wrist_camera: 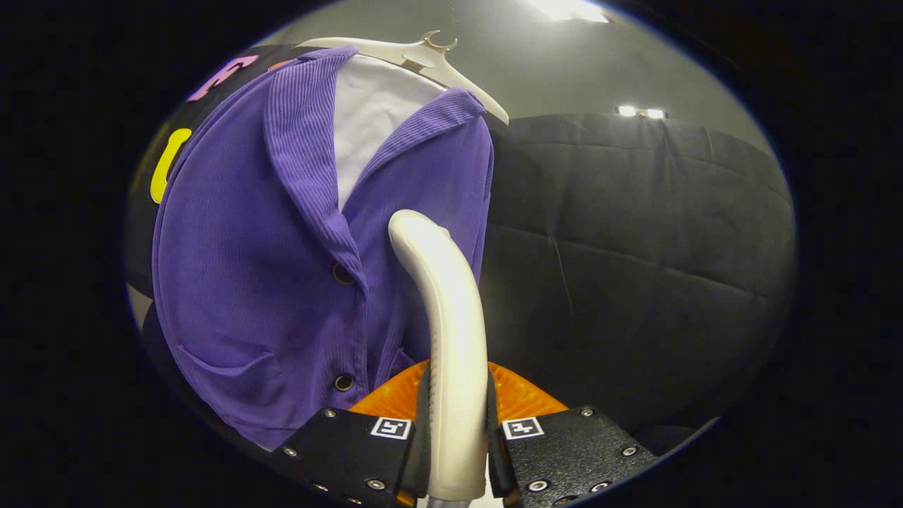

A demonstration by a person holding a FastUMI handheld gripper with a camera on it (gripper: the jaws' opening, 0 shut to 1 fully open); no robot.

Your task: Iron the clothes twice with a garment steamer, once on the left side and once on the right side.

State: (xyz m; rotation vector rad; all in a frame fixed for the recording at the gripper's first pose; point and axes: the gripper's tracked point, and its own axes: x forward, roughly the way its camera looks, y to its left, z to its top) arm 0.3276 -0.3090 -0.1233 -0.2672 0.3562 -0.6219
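Tool (457,451) fingers are clamped on the curved white plastic handle of the garment steamer (448,331), one finger pressing each side. Left of the handle hangs the purple ribbed-knit cardigan (261,282), buttoned, with dark round buttons (343,274) down its front, over a white inner garment (370,120) on a pale hanger (423,53). Steamer's upper end lies against the cardigan's right front panel. Right of it stands the black cloth wall (635,247).

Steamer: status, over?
Tongs shut on steamer handle. Steamer head up against purple cardigan on hanger, near button placket. Nothing in the way.
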